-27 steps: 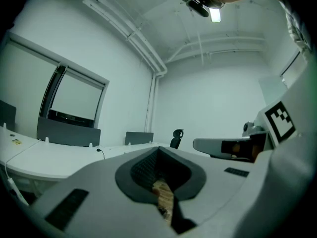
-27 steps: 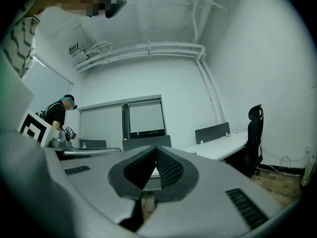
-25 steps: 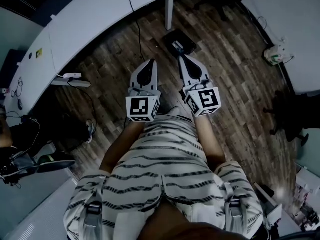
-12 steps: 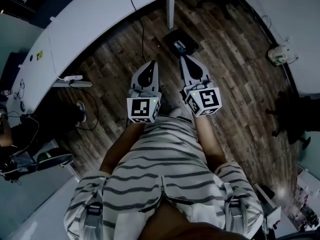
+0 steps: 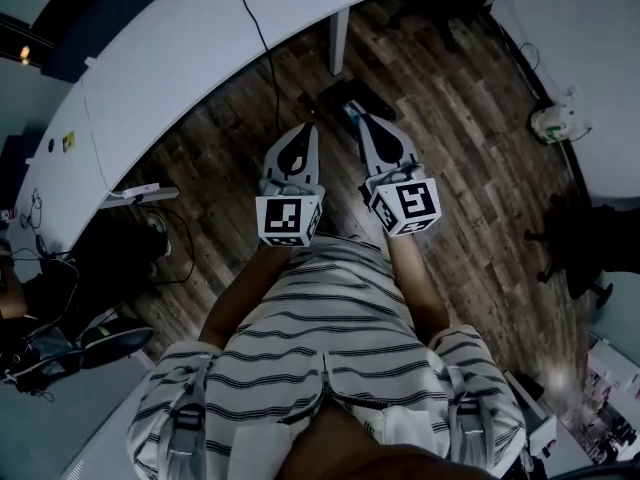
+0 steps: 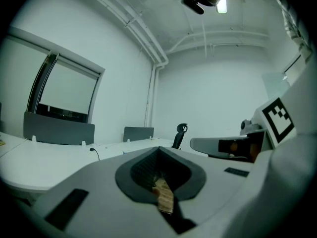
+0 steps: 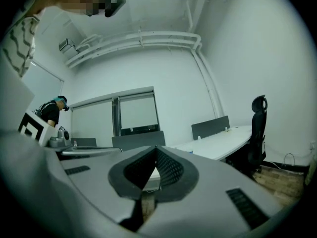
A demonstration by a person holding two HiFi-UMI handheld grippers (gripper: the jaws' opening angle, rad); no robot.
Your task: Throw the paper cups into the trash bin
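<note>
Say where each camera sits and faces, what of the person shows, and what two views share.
Head view: on the person's head, facing steeply down at wooden floor and white desk; striped shirt, left gripper, right gripper show.
Left gripper view: on the left gripper, facing level along its shut jaws across the desk; right gripper shows at right.
Right gripper view: on the right gripper, level along its shut jaws toward an office chair; shirt shows upper left.
Shared: head and left gripper views show the desk.

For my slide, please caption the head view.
Grey left gripper and right gripper, both shut, over brown wood-plank floor by white desk.
</note>
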